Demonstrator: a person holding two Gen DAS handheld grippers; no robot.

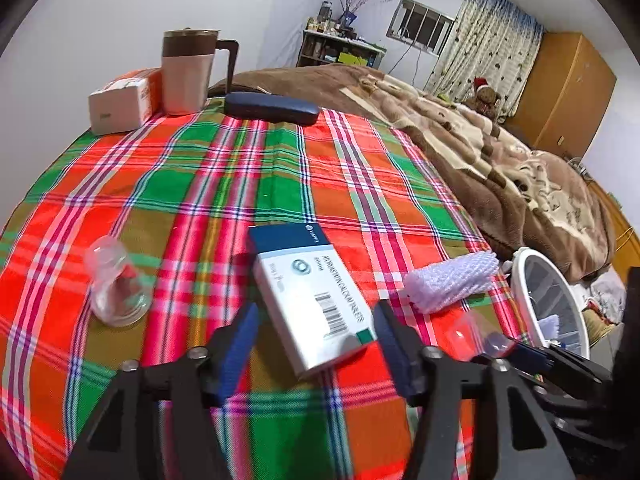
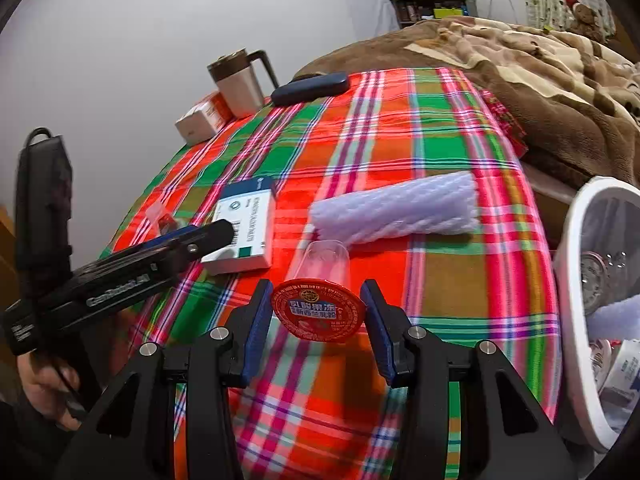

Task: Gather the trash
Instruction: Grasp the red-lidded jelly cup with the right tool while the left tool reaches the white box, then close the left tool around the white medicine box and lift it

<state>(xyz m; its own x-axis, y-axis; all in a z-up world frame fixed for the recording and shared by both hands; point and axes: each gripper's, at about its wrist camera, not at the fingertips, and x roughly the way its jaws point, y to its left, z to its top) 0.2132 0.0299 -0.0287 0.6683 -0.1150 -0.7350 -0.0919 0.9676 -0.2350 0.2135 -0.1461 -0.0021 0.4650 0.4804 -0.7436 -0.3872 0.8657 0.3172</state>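
Note:
A white and blue medicine box (image 1: pixel 308 296) lies on the plaid cloth, its near end between the open fingers of my left gripper (image 1: pixel 314 344); it also shows in the right wrist view (image 2: pixel 246 228). A clear jelly cup with a red lid (image 2: pixel 320 304) lies on its side between the open fingers of my right gripper (image 2: pixel 316 320), not squeezed; it also shows in the left wrist view (image 1: pixel 476 336). A second clear cup (image 1: pixel 116 284) lies at the left. A roll of white bubble wrap (image 2: pixel 396 208) lies beyond the cup. A white trash basket (image 2: pixel 576 280) stands at the table's right edge.
At the far edge of the table stand a brown and beige mug (image 1: pixel 188 72), a white and orange box (image 1: pixel 124 100) and a dark glasses case (image 1: pixel 272 108). A bed with a brown blanket (image 1: pixel 460 132) lies to the right. The basket holds several discarded items.

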